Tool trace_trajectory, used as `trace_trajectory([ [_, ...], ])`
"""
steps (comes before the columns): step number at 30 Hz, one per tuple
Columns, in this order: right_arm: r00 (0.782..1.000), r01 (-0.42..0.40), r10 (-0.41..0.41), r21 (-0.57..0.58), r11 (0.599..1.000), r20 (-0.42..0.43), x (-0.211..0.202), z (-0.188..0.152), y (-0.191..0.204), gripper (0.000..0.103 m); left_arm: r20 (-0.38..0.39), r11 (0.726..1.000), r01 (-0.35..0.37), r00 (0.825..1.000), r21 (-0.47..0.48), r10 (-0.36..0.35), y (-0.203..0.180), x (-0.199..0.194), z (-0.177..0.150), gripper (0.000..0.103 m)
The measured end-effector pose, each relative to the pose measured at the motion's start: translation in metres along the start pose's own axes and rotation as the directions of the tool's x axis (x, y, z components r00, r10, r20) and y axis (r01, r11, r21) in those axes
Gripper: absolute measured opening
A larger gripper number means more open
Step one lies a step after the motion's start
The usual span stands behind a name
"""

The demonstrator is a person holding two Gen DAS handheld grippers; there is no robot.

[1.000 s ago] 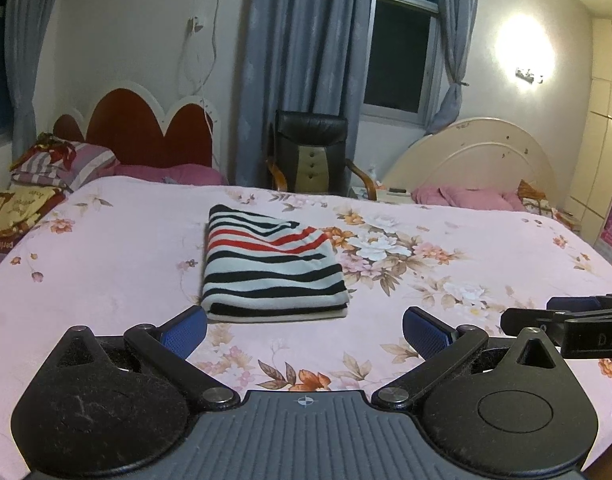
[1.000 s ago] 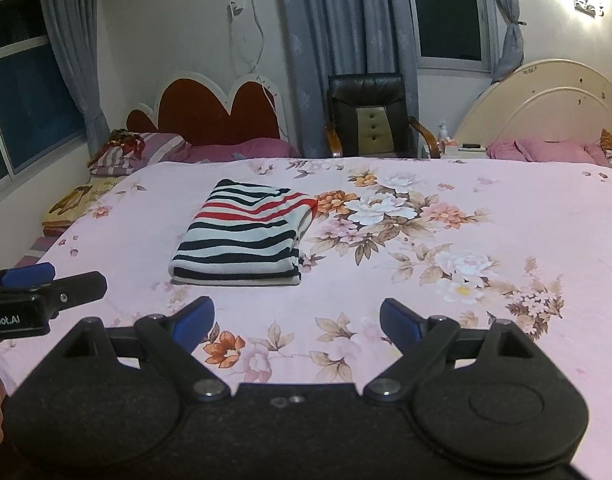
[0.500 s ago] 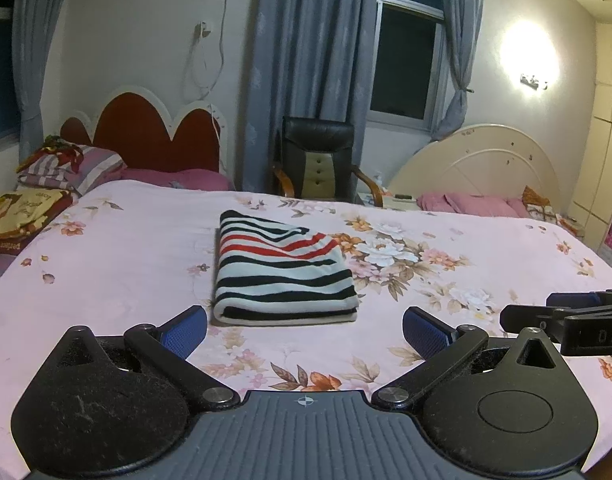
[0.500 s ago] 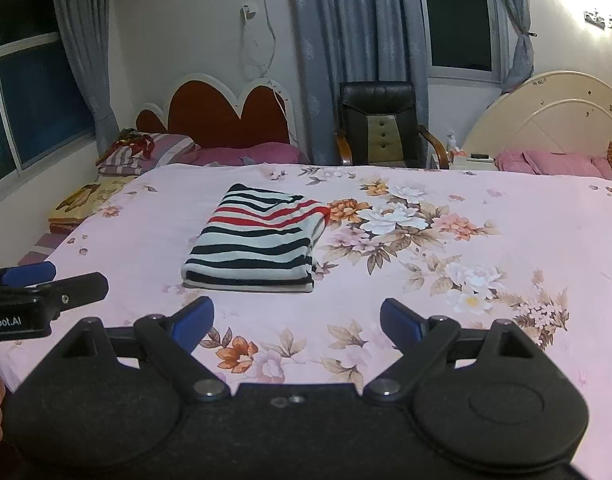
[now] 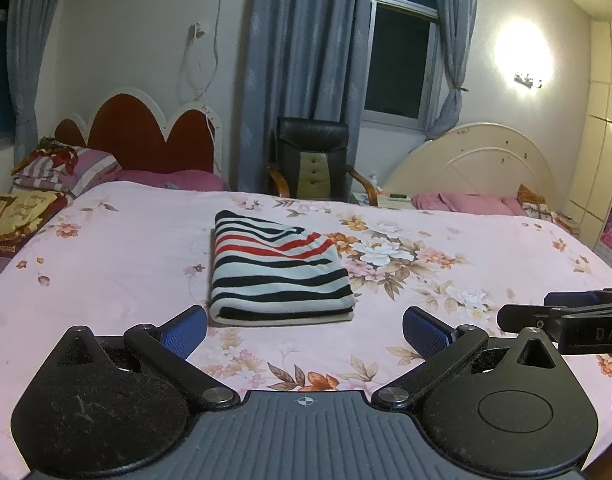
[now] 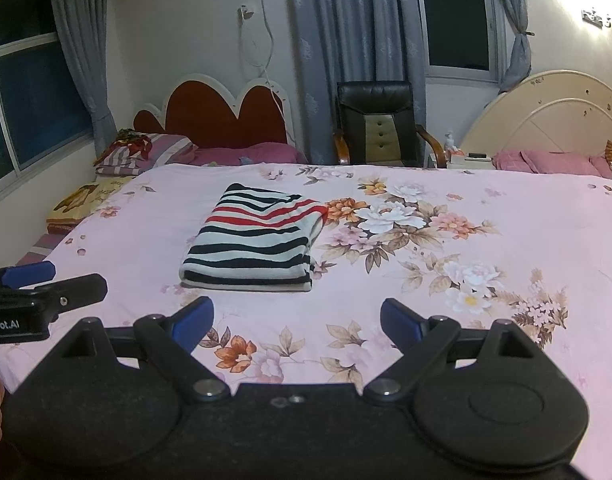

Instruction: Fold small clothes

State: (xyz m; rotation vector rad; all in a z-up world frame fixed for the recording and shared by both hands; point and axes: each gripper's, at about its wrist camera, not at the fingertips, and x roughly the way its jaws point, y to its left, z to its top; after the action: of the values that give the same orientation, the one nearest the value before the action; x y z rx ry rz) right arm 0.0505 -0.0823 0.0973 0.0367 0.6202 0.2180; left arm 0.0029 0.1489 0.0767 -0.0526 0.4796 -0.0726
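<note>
Nearest, the left gripper (image 5: 304, 330) and right gripper (image 6: 297, 319) both hover over the bed's near edge, blue-padded fingers spread wide and holding nothing. Bare floral bedspread (image 5: 106, 280) lies between them and the folded striped garment (image 5: 276, 270), which rests flat, well apart from both, its rolled fold facing the grippers; its far edge looks slightly rumpled, though distortion makes this uncertain. Open sheet surrounds it on every side. Beyond the far edge stand a black armchair (image 6: 379, 124), two headboards (image 5: 146, 136) and curtained windows.
</note>
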Motion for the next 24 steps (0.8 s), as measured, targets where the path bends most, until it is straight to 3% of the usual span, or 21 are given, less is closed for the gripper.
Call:
trace_trajectory([
  [24,1.000,0.002,-0.002,-0.001,1.000,-0.001,0.0027,0.0010,0.0006,0.090,0.001,1.000,-0.003,1.000,0.002,0.003,0.0032,0.0065,-0.0009,0.103],
])
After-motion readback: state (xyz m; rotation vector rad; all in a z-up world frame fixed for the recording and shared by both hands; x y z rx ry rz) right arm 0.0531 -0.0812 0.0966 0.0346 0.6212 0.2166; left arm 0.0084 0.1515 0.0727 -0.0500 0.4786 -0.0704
